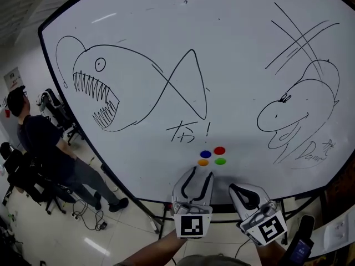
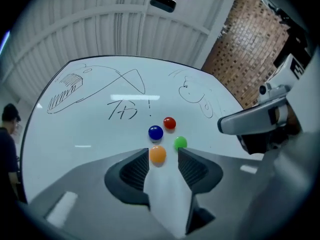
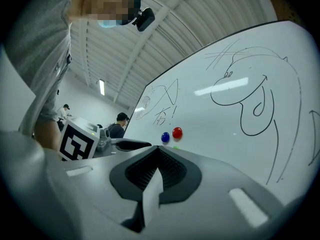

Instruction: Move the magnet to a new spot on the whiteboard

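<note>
Your left gripper [image 1: 199, 175]: jaws wide apart, holding nothing; orange magnet [image 2: 157, 154] on the whiteboard [image 1: 166, 15], framed between your tips with the pads clear, likely lined up for a pinch. Your right gripper [image 3: 159, 151]: jaws together, empty, held aside as spare; blue magnet [image 2: 155, 132], red magnet [image 2: 169, 123] and green magnet [image 2: 180, 143] clustered just beyond.

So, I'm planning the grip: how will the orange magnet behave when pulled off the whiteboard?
The orange magnet looks smooth and domed, so jaws may slip off. It clings to the whiteboard, so it probably resists, then pops free.

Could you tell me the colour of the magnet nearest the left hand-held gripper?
Orange magnet; clearest in left gripper view.
</note>
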A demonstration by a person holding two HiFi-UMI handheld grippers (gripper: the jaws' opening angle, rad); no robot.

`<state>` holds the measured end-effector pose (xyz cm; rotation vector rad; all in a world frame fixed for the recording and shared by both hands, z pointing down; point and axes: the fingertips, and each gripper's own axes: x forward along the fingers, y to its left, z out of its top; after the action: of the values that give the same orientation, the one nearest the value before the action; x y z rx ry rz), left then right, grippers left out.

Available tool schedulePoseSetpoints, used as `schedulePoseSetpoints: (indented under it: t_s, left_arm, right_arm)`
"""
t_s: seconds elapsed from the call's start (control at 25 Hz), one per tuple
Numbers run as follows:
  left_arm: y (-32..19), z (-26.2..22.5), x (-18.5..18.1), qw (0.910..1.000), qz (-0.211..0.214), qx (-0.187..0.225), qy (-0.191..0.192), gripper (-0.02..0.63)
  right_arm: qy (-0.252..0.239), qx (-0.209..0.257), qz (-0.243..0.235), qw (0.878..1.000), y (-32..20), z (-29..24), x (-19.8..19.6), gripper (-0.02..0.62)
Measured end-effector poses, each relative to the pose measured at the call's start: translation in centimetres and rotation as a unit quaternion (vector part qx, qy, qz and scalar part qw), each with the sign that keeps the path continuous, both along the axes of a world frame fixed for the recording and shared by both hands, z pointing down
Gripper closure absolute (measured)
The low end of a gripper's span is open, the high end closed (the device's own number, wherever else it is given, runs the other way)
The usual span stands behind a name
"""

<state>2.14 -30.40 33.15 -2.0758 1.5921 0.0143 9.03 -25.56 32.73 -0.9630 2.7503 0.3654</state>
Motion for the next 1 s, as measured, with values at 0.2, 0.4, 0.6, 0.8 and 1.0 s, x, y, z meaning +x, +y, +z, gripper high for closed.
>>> schedulePoseSetpoints:
  t_s: [0.2, 0.4, 0.6, 0.8, 1.0]
  left_arm:
    - [-1.7, 0.0, -0.1, 0.9987, -0.049, -0.007, -0.009, 0.43]
    - [-2.6, -0.4, -0.3, 0.9967, -0.08, -0.002, -0.008, 0.457]
    - [-2.6, -0.5, -0.2, 0.9956, -0.091, 0.012, -0.016, 0.472]
    - [-2.7, -0.4, -0.2, 0.9961, -0.088, 0.002, -0.013, 0.48]
    - [-2.8, -0.3, -0.5, 0.9959, -0.089, -0.01, 0.008, 0.48]
  right_arm:
    - [0.028, 0.031, -0.015, 0.999, -0.7, 0.0, 1.0, 0.594]
    - [0.029, 0.035, -0.029, 0.999, -1.3, -0.2, 1.6, 0.594]
    - [0.007, 0.007, -0.038, 0.999, -2.0, -0.1, 1.8, 0.594]
    - [0.017, 0.028, -0.059, 0.998, -2.2, 0.0, 1.6, 0.594]
    - [-0.002, -0.001, -0.075, 0.997, -2.1, 0.1, 1.4, 0.594]
